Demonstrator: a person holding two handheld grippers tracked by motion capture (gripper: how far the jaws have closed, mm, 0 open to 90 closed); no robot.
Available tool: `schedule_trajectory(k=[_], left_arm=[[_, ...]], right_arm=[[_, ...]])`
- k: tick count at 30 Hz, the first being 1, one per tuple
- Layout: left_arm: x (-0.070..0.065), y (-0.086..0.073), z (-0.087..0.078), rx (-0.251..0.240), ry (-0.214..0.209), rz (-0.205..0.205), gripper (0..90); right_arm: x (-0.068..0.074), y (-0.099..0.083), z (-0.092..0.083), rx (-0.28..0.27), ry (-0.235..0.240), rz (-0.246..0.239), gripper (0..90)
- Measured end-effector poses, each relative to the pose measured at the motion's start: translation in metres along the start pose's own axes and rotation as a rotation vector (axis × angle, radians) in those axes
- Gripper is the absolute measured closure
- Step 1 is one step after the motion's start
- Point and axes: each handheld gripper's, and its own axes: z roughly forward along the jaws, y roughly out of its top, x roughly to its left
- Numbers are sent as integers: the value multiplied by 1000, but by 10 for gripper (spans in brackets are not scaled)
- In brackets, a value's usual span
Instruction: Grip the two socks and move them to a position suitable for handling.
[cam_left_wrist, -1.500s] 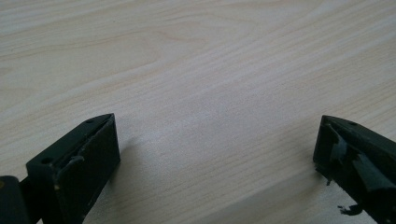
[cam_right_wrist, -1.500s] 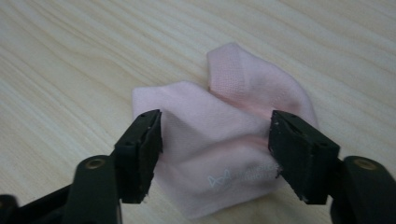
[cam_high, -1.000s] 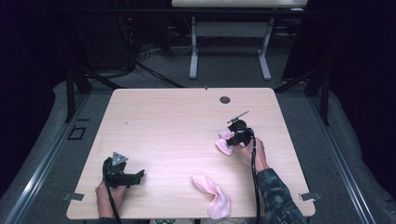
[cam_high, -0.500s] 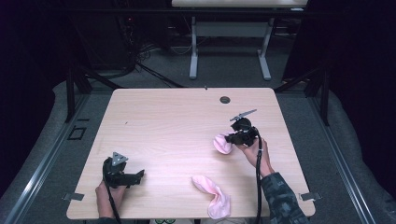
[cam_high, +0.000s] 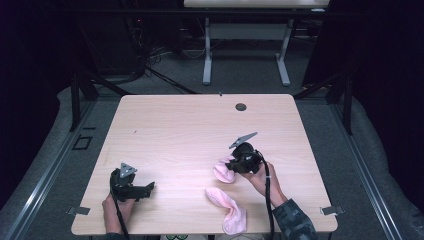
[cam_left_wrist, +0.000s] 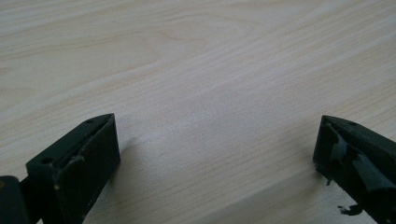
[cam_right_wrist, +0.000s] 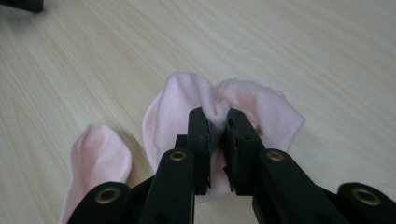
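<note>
Pink socks: two. One (cam_right_wrist: 219, 107) pinched in right gripper (cam_right_wrist: 218, 122), bunched, near table (cam_high: 175, 125) centre-right; other (cam_high: 227, 210) flat at near edge. Left gripper (cam_left_wrist: 217, 154): jaws wide, nothing between, at near-left.

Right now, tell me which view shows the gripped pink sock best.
The right gripper view: the gripped sock is close up, bunched between the shut jaws of the right gripper. The high view shows it small, beside that gripper. The left gripper view looks at bare table.
</note>
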Motion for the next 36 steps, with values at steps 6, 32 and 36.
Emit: schedule_trajectory(k=[6,32,36], left_arm=[[0,0,0,-1,0,0,4],[-11,3,-1,18,17,-59,2],[-20,7,-5,25,-16,-104,17]], right_arm=[[1,-7,24,59,-27,-8,798],[11,-79,-55,-80,-60,112,157],[18,-93,-57,-60,-52,125,153]])
